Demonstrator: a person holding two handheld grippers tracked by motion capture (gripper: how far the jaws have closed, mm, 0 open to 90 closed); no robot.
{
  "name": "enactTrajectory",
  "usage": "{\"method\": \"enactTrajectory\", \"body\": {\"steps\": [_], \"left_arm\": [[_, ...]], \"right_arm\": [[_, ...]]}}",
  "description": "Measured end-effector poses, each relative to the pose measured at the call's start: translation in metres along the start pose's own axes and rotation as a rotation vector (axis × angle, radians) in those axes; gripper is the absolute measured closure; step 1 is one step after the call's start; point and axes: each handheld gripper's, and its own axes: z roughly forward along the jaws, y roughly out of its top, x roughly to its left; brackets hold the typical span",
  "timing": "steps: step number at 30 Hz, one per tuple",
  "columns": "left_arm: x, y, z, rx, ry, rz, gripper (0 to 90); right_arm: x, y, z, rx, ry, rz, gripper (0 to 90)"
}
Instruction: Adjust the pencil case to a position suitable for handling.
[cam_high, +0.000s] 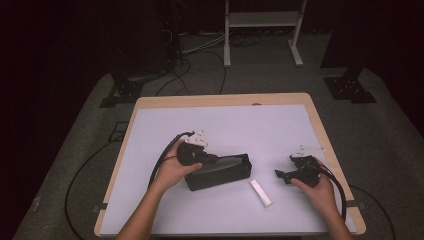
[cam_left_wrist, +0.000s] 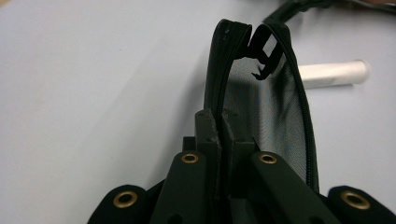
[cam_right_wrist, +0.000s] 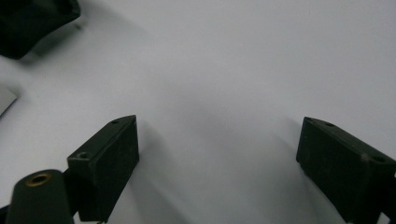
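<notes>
A black zip pouch lies on the white mat in the middle of the table. My left gripper reaches over its top from the left, shut on the pouch's zipper edge. In the left gripper view the pouch gapes open beside the left gripper, showing grey mesh lining and the zipper pull. A white tube lies on the mat just right of the pouch, also seen as the white tube. My right gripper rests low over the mat to the right, and the right gripper is wide open with nothing between its fingers.
The white mat covers a wooden table. A corner of the pouch and an end of the tube lie to the left in the right gripper view. Cables trail off both sides. Stands and a rack are on the floor behind.
</notes>
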Motion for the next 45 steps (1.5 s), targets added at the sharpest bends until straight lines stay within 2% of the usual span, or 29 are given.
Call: {"method": "enactTrajectory", "body": {"steps": [5, 12, 15, 21, 23, 28, 33, 37, 45], "left_arm": [[-0.007, -0.003, -0.006, 0.019, -0.033, 0.022, 86.7], [-0.01, -0.009, -0.006, 0.029, -0.055, 0.016, 86.3], [-0.009, -0.01, -0.006, 0.026, -0.054, 0.013, 83.1], [-0.009, -0.01, -0.014, 0.003, -0.06, 0.001, 72.3], [-0.01, -0.01, -0.018, -0.007, -0.056, -0.015, 65.0], [-0.01, -0.011, -0.026, -0.033, -0.055, -0.04, 54.6], [-0.009, -0.014, -0.039, -0.058, -0.02, -0.073, 43.4], [-0.007, -0.02, -0.05, -0.076, 0.028, -0.098, 35.7], [-0.004, -0.04, -0.064, -0.061, 0.09, -0.142, 26.9]], "right_arm": [[0.0, 0.0, 0.0, -0.001, 0.0, 0.0, 12.1], [0.0, 0.0, 0.0, -0.001, 0.0, -0.001, 12.1], [0.0, 0.0, 0.0, -0.001, 0.0, -0.001, 12.1], [0.0, 0.0, 0.0, -0.001, 0.0, -0.001, 12.1], [0.0, 0.0, 0.0, -0.001, 0.0, -0.001, 12.2], [0.0, 0.0, 0.0, -0.001, 0.0, -0.001, 12.1], [0.0, 0.0, 0.0, -0.001, 0.0, 0.0, 12.1], [0.0, 0.0, 0.0, -0.001, 0.0, -0.001, 12.1], [0.0, 0.0, 0.0, -0.001, 0.0, -0.001, 12.1]]}}
